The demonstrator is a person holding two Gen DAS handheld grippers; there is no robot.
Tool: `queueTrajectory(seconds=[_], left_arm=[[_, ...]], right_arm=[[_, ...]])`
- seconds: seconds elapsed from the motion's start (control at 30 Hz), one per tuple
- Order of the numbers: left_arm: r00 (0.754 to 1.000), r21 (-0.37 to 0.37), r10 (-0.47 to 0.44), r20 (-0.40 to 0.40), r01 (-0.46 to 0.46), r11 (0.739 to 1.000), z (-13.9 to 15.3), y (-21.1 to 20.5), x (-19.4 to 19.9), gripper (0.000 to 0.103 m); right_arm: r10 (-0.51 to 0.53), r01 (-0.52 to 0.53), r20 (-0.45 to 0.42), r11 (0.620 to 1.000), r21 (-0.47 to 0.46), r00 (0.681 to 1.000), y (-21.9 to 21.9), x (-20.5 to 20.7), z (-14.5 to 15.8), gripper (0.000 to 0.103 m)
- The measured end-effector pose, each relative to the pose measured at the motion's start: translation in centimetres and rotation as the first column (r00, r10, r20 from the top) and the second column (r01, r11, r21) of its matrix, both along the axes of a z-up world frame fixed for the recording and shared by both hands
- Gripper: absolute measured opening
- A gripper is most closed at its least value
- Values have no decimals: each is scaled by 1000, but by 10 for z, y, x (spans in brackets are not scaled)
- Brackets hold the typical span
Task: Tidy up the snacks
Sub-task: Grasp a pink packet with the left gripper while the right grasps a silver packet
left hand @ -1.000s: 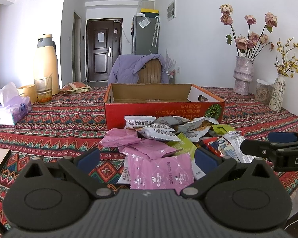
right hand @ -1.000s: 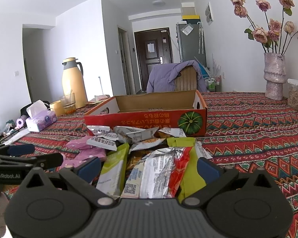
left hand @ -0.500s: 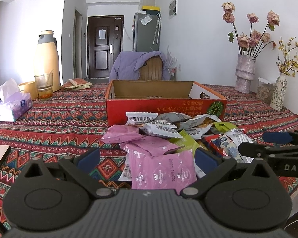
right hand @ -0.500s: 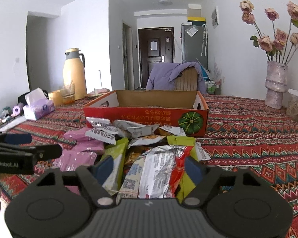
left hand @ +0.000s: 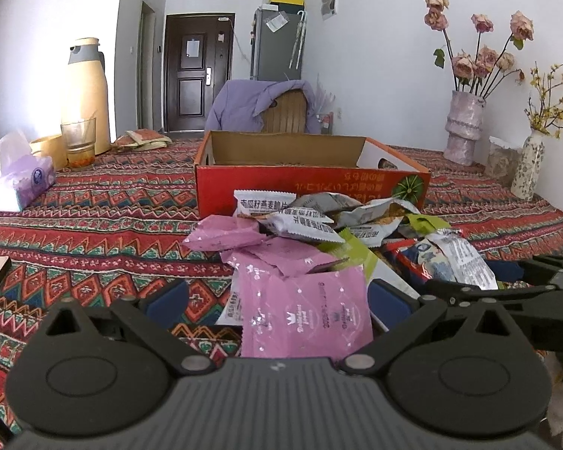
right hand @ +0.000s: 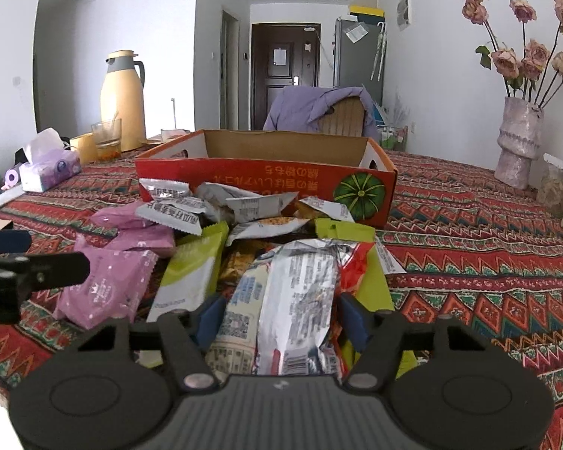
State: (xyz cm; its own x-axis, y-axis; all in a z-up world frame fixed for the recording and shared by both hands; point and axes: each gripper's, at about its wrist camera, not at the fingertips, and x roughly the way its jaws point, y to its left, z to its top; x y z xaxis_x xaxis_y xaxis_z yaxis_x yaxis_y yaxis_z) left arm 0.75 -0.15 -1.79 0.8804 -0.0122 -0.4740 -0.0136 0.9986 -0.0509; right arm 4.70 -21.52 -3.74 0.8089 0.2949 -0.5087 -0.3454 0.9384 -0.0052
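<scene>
Right gripper (right hand: 279,315) closing on the silver packet (right hand: 296,300)

The packet lay between its jaws, long axis pointing toward the red box (right hand: 266,183); pad contact unclear.

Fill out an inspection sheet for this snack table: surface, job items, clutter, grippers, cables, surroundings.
Surface: patterned red tablecloth, fully covered.
Job's things: loose snack packets piled before the red cardboard box; no packets visible inside.
Clutter: yellow thermos, glass, tissue pack, two flower vases.
Grippers: left gripper open around a pink packet; right gripper closing around a silver packet.
Cables: nothing seen.
Surroundings: chair with purple jacket, dark door, fridge.
</scene>
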Motion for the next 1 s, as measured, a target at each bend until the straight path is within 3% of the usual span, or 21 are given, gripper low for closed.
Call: queueTrajectory(seconds=[0.3,0.57,1.0], left_arm=[[999,55,-13,-47,15,998,-9,-15,9,103],[995,71,26,-99,-19,997,-21,-26,23,103],[995,73,26,-96,-19,997,-25,-32,23,79]], right_arm=[[20,-20,22,1000,12,1000,-4,-2,-1,45],[24,-29,73,997,66,997,-13,-6,3,41],[37,-47,99,994,98,994,-19,-5,1,41]])
